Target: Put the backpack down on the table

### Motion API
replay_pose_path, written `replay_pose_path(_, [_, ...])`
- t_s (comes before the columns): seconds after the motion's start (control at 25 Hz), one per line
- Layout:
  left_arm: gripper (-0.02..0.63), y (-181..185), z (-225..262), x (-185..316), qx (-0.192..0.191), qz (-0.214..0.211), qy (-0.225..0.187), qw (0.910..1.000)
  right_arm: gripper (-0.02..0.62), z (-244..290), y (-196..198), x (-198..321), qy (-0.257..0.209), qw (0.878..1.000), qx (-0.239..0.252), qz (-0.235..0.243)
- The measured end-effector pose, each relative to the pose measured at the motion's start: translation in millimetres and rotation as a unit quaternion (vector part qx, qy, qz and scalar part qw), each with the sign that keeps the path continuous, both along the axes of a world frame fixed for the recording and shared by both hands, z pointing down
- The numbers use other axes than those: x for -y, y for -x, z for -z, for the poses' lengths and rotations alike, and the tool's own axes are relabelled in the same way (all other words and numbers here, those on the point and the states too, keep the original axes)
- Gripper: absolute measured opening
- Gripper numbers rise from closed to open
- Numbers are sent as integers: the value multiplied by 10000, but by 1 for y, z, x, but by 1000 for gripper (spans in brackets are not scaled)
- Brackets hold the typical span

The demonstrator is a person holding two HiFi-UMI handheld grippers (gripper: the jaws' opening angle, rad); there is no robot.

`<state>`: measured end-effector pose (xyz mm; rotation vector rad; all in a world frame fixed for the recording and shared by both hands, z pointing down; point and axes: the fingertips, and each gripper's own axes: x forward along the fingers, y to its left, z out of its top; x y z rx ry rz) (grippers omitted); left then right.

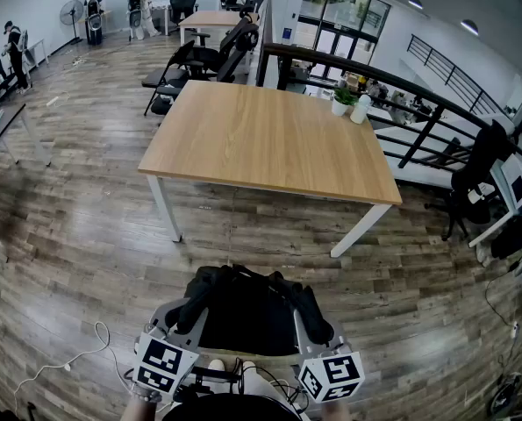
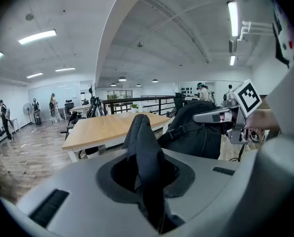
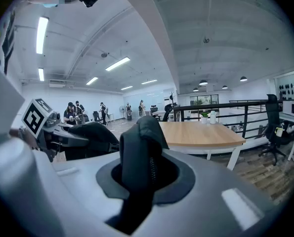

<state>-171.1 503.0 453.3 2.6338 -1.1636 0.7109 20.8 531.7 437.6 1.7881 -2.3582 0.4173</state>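
Backpack (image 1: 243, 310) short of table (image 1: 269, 139) edge (floor (image 1: 243, 235) between)

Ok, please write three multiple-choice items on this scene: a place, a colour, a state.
1. Where is the backpack?
A) held above the floor, short of the table
B) on a sofa
C) lying on the table
2. The backpack's colour?
A) red
B) white
C) black
3. The left hand-held gripper is:
A) open, empty
B) shut on a strap
C) out of view

Answers: A, the head view shows floor beneath it; C, black in every view; B, its jaws pinch the strap.
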Motion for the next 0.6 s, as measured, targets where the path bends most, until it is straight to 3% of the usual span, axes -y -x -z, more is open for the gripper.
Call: replay_pose_path(0.6, [58,-6,-4,10,42,-117,-26,9999,63,-8,-4,5,19,9999,37,-103])
